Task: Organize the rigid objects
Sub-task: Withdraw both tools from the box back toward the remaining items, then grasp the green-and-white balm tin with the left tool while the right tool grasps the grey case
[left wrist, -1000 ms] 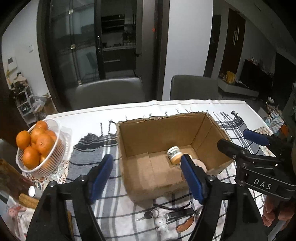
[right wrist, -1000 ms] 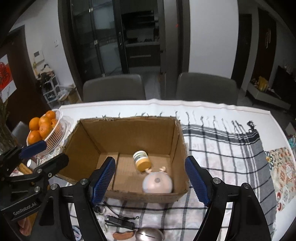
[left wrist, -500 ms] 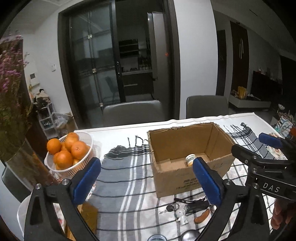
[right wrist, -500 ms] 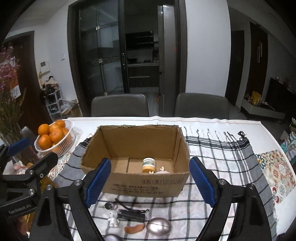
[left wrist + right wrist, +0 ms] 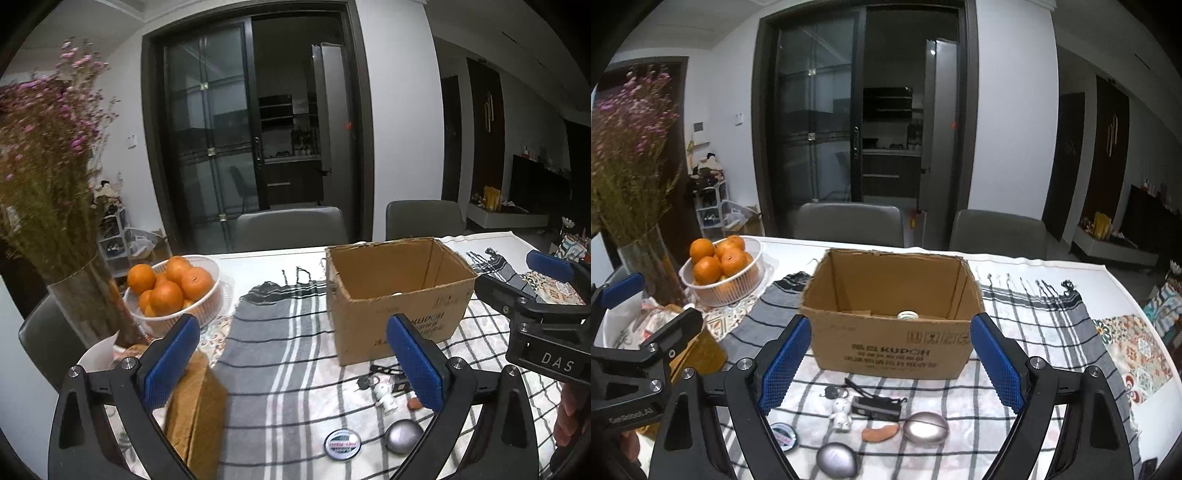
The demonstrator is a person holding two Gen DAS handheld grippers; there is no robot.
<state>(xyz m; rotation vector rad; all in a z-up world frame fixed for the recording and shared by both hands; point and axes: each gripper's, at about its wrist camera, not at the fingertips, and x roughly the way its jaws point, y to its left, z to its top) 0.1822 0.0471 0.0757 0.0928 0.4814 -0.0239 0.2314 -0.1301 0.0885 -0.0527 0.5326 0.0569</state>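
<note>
An open cardboard box [image 5: 890,347] stands on the checked cloth, and the white cap of a bottle [image 5: 908,315] shows inside it. In front of the box lie keys [image 5: 831,392], a white figurine [image 5: 842,410], a black item [image 5: 875,406], an orange-brown piece [image 5: 880,432], two silver egg shapes [image 5: 926,432] and a round tin [image 5: 783,435]. My right gripper [image 5: 890,325] hovers open and empty, short of these items. To the left of the box my left gripper [image 5: 291,323] is wide open and empty. The figurine [image 5: 386,397] and the tin [image 5: 342,444] lie near its right finger.
A white bowl [image 5: 207,306] of oranges sits at the left of the table, beside a glass vase [image 5: 85,295] of dried flowers. A brown packet [image 5: 195,406] lies under the left gripper. Two grey chairs [image 5: 849,225] stand behind the table.
Both grippers have pulled back from above the box toward the near edge of the table, and their jaws have widened. The small items in front of the box have come into view.
</note>
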